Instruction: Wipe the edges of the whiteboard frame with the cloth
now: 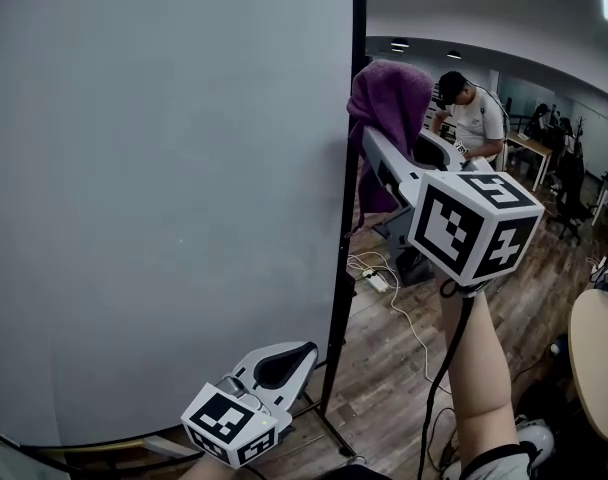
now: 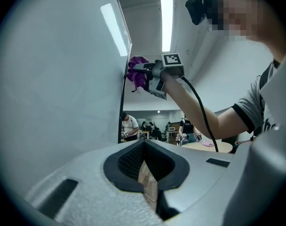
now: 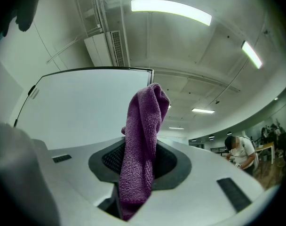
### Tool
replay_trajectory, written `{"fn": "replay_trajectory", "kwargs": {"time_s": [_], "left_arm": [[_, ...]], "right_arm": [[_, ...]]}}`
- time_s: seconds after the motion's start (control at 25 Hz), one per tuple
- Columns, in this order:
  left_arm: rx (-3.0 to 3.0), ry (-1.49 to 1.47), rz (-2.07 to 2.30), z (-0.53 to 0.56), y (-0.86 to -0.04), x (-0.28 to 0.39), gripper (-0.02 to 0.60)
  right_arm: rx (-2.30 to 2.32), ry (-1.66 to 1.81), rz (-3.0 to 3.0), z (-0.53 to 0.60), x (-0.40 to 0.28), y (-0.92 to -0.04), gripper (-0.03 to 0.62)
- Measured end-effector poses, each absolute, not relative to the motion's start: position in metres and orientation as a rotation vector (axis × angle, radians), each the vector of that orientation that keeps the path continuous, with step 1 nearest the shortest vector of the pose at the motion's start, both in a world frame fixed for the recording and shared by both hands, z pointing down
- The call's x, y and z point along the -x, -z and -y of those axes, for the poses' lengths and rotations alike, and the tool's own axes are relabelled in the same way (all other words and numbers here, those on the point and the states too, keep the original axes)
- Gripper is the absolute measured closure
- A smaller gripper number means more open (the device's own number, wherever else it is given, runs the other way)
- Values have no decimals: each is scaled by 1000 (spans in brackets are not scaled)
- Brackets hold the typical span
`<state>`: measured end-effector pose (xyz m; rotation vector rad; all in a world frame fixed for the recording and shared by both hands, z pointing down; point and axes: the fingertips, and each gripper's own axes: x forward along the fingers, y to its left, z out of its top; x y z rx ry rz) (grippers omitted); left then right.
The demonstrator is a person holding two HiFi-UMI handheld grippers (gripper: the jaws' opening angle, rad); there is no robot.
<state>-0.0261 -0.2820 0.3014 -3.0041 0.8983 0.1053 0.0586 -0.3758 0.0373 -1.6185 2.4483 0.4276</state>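
A large whiteboard (image 1: 164,198) fills the left of the head view, with its black frame edge (image 1: 346,218) running down its right side. My right gripper (image 1: 372,140) is shut on a purple cloth (image 1: 389,113), which rests against the upper part of that frame edge. In the right gripper view the cloth (image 3: 143,145) stands up from between the jaws, in front of the board's top frame (image 3: 100,69). My left gripper (image 1: 284,363) hangs low by the board's bottom corner, shut and holding nothing. The left gripper view shows the cloth (image 2: 138,72) at the frame (image 2: 124,93).
Behind the board, a person in a white shirt (image 1: 474,118) bends over a desk. White cables and a power strip (image 1: 376,280) lie on the wooden floor. A round table (image 1: 599,358) stands at the right. The board's stand leg (image 1: 334,433) crosses the floor.
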Motion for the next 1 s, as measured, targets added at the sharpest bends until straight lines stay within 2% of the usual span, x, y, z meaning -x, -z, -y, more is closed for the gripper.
{"fn": "replay_trajectory", "kwargs": {"time_s": [0.52,1.0], "left_arm": [[3007,-126,-899,288,-297,27,565],[3011,-149,-925,288,-300,26,565]], "right_arm": [[1616,-554,-2377,386,-56,27,471],[1598,-482,-2428,408,-53,9,476]]}}
